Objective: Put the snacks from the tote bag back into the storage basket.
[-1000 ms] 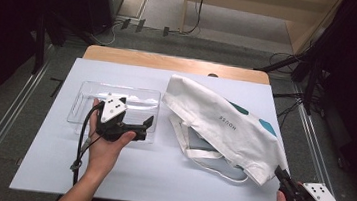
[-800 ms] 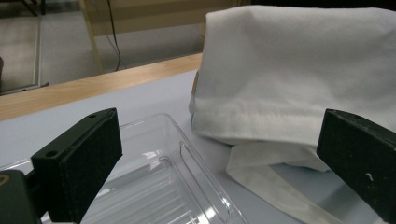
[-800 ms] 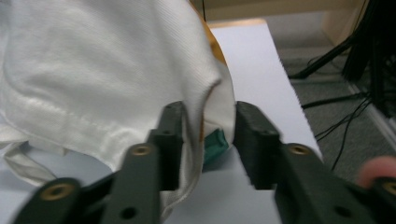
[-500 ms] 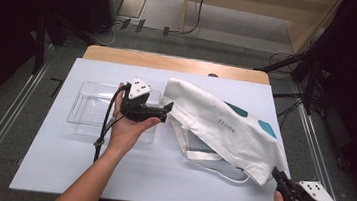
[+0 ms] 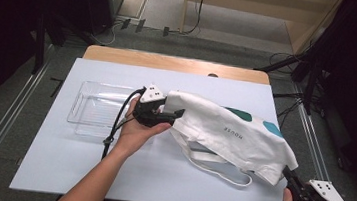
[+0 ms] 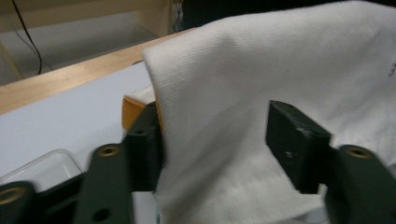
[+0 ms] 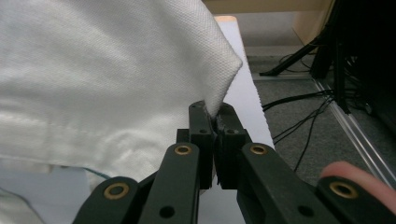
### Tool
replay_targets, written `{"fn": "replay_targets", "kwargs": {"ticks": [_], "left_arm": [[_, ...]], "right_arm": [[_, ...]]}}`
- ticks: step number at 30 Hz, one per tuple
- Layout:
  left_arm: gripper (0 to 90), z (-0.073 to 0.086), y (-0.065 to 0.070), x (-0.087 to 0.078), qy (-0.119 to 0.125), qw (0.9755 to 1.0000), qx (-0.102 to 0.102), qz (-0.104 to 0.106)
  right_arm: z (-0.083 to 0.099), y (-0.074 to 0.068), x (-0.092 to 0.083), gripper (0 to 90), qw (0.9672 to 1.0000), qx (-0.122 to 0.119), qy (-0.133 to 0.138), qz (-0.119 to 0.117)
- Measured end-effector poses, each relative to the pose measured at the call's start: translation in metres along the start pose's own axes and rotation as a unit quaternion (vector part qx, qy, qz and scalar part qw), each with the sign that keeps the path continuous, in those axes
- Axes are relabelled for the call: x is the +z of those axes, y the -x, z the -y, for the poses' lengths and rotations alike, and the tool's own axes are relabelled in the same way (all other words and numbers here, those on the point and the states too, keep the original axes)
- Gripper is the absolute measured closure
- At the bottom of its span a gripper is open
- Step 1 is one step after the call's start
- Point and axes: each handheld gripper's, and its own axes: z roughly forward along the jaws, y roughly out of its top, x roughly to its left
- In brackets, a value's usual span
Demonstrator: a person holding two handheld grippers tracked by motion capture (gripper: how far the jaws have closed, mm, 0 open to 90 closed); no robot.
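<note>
At the near right corner of the white cloth bag (image 5: 233,136), the right hand-held gripper (image 7: 214,122) is clenched on the fabric. The bag, draped across the counter (image 5: 59,163), hides what lies under it; only an orange edge (image 6: 131,112) peeks out. Beyond, the left hand-held gripper (image 5: 167,115) has come from the clear tray (image 5: 95,117) to the bag's left end, jaws just closing around a fold, not yet pinching.

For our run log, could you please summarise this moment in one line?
left tool: just closing around bag corner, not clamped | right tool: shut on bag's other corner | tray: beside bag
</note>
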Motion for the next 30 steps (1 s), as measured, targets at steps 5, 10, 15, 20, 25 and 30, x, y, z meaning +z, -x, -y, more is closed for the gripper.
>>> {"fn": "replay_targets", "kwargs": {"ticks": [5,10,15,20,25,30], "left_arm": [[88.1,0.0,-0.004,-0.003,0.0,0.9999,-0.006,0.009],[89.2,0.001,0.003,-0.011,0.013,0.9996,0.01,0.023],[89.3,0.008,0.001,-0.02,0.027,0.9988,-0.004,0.042],[89.4,0.016,0.006,-0.024,0.033,0.9979,0.012,0.054],[89.3,0.014,0.002,-0.029,0.045,0.9982,0.001,0.04],[89.2,0.02,-0.001,-0.024,0.026,0.9991,-0.026,0.02]], "right_arm": [[-0.001,0.002,0.006,88.8,0.9998,0.015,0.002,0.012],[-0.01,0.003,0.025,89.0,0.999,0.012,0.02,0.039],[-0.021,0.004,0.042,89.1,0.9983,0.002,0.038,0.044],[-0.046,0.003,0.078,89.2,0.998,0.0,0.05,0.039],[-0.068,-0.007,0.1,89.3,0.9978,-0.019,0.059,0.022],[-0.069,-0.01,0.109,89.2,0.9985,-0.012,0.046,0.027]]}}
